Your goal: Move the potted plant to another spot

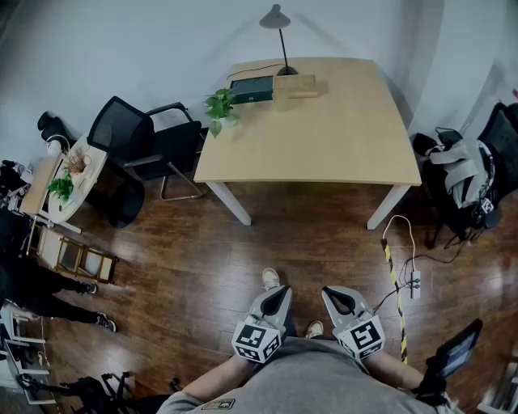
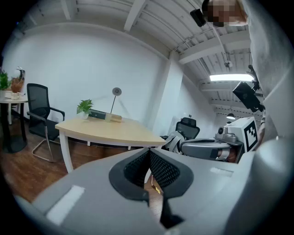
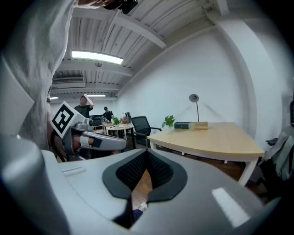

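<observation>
The plant (image 1: 219, 107) stands in its pot (image 2: 84, 115) on the counter's (image 1: 324, 137) far left corner. The left gripper (image 1: 278, 293) and right gripper (image 1: 334, 293), well apart from it, have jaws closed on nothing.

A light wooden table (image 1: 324, 137) carries a desk lamp (image 1: 275, 18), a dark green box (image 1: 252, 89) and a wooden block (image 1: 295, 86) at its far edge. A black office chair (image 1: 137, 141) stands beside its left end, on dark wood floor (image 1: 243, 267).

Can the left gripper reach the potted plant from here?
Probably not: the left gripper is held at the person's body, with open floor before the table, and the potted plant sits near its far edge.
</observation>
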